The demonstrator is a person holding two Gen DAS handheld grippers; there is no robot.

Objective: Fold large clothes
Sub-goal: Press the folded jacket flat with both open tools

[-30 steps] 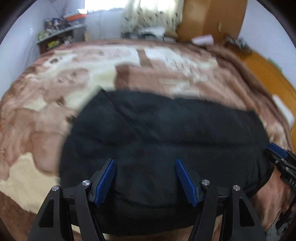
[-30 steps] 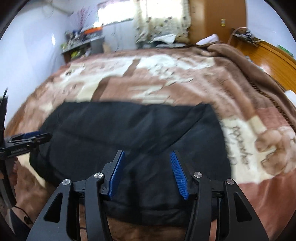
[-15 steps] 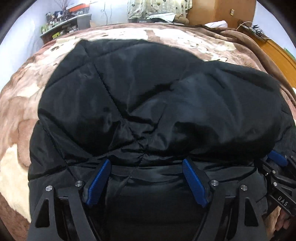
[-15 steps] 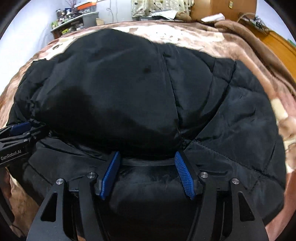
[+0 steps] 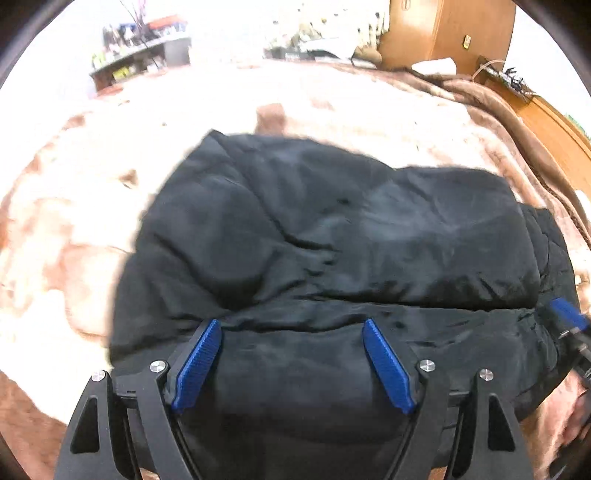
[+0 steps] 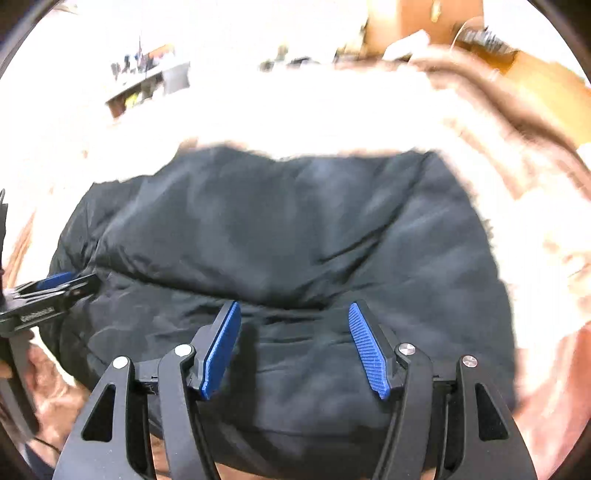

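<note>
You are working in a home bedroom: a bed spread with a plush brown-and-cream blanket (image 5: 92, 229) fills most of both views. Beyond it you can see a cluttered shelf (image 5: 140, 59) against the far wall, a wooden wardrobe (image 5: 443, 33), and an orange wooden floor (image 5: 554, 129).

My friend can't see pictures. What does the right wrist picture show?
A puffy black jacket lies folded on a brown and cream blanket, filling most of the view. The right gripper hangs over its near edge with blue-padded jaws open, and the left gripper pokes in from the left.
</note>
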